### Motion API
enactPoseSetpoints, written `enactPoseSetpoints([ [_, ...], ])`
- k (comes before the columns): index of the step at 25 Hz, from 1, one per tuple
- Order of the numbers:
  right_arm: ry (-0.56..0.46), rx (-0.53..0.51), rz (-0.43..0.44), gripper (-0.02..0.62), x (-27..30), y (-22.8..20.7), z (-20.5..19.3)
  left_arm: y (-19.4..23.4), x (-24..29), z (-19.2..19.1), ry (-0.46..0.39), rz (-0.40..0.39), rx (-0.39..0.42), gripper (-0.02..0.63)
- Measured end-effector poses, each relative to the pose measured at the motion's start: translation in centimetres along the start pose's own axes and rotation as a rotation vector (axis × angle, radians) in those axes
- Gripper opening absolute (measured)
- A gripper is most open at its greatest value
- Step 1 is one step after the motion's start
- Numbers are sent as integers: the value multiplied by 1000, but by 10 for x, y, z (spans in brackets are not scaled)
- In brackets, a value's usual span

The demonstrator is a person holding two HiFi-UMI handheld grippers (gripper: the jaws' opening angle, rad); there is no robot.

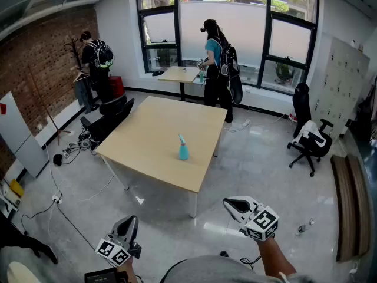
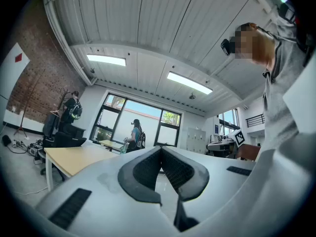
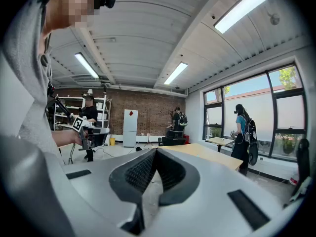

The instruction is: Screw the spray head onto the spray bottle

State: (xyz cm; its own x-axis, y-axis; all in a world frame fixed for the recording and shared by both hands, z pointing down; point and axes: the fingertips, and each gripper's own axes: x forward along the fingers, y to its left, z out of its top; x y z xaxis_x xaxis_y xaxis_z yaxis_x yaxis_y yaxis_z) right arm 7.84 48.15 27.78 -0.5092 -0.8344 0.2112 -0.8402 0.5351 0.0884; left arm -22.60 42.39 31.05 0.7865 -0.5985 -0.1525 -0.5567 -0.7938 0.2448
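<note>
Head view: a light wooden table (image 1: 154, 135) stands in the middle of the room. The teal spray bottle (image 1: 183, 148) stands upright on it near the closer edge, with a paler spray head (image 1: 181, 138) on top; I cannot tell how tightly it sits. The left tool (image 1: 129, 225) and the right tool (image 1: 236, 205) hang low in the frame over the grey floor, well apart from the table and the bottle. A black office chair (image 1: 308, 140) stands at the right. One person (image 1: 217, 61) stands at the window and another (image 1: 93, 61) stands by the brick wall.

Left gripper view: the left tool (image 2: 161, 151) has its jaws pressed together, with nothing between them. It points slightly upward toward the ceiling and the windows.

Right gripper view: the right tool (image 3: 155, 152) is likewise closed and empty. The table lies beyond it.
</note>
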Motion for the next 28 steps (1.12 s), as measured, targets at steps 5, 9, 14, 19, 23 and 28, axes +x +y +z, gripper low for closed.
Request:
enactPoseSetpoints([
  [5,2,6,-1,5,-2,-1,-3,-2,-1,-3,2,2,-3,6],
  [9,3,13,1,5,-4,0,-6,-3,-1,-5,8,5,-7,5],
  [14,-1,26,-2,5,-7,0,-6,-6,-3,-4,11,9,-12,5],
  [19,-19,45,-3,5,-8,-1,-7,-5,-2,-6,11,9,-19,5],
  [23,-30,67,-2,5,-11,0,-7,-8,-2,-7,15,7,-26,6],
  [28,-9,91,-8,6,-8,-2,-17,-5,-1,-11,20,5,-35,5],
])
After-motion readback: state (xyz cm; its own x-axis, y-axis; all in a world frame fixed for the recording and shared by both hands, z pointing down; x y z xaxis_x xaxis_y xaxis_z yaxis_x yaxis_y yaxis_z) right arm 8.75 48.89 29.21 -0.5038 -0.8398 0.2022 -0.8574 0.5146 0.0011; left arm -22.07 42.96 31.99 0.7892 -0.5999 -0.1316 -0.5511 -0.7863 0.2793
